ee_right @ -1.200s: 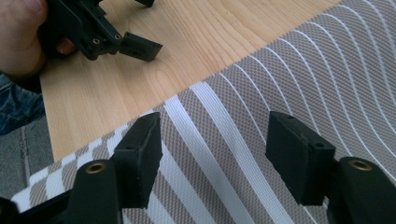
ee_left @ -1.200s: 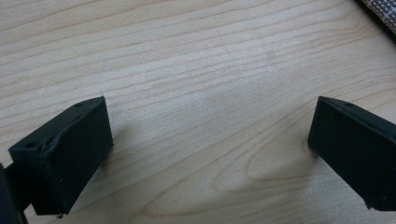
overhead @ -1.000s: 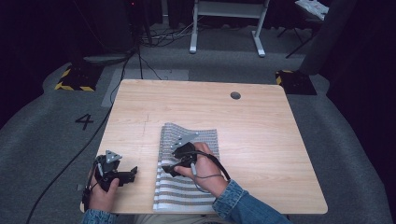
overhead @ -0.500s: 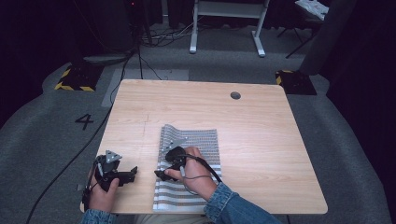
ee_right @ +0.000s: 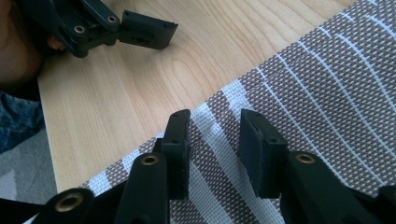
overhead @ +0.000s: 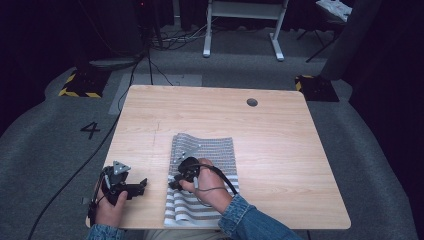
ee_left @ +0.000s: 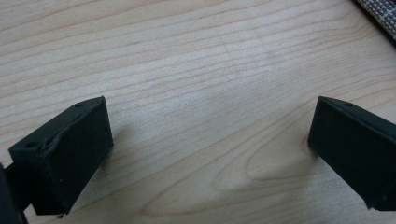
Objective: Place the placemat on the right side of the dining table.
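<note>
Mostly flat, striped brown-white woven cloth

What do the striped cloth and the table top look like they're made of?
The striped cloth looks like a coarse woven fabric, matte: brown and white threads form a visible dotted weave, and it lies in soft folds. The table looks like pale wood or a wood-look laminate, smooth with a slight sheen; the grain lines show, but which one it is can't be told.

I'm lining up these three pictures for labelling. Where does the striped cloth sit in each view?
High view: striped cloth lies mid-table, toward the near edge, under the right gripper.
Left gripper view: one corner of it at the top right.
Right gripper view: it covers the right and lower part.
Shared landmark: the pale wooden table.
</note>
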`<state>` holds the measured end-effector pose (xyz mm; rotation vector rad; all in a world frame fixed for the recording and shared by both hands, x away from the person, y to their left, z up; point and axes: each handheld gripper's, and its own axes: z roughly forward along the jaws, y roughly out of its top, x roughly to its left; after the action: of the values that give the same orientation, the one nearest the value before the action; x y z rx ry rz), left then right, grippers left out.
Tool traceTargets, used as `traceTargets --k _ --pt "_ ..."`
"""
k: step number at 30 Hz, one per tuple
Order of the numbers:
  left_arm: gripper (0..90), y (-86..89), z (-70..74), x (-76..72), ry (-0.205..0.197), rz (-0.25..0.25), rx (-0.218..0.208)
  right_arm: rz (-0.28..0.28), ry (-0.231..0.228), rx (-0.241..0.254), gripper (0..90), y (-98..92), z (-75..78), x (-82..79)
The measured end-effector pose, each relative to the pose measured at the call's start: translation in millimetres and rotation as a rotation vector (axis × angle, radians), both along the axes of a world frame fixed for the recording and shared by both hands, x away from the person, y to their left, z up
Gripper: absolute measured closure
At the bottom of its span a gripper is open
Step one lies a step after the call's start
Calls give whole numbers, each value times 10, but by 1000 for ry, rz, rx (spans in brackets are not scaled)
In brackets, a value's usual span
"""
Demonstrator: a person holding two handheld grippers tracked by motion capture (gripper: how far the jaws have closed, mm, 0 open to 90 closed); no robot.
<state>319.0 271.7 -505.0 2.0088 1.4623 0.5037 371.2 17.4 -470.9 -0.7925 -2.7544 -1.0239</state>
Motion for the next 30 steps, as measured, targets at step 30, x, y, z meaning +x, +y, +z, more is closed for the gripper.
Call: traceTargets --k 30 --pt "0 2 -1 4 -7 3 5 -20 -232 120 894 -934 1068 -76"
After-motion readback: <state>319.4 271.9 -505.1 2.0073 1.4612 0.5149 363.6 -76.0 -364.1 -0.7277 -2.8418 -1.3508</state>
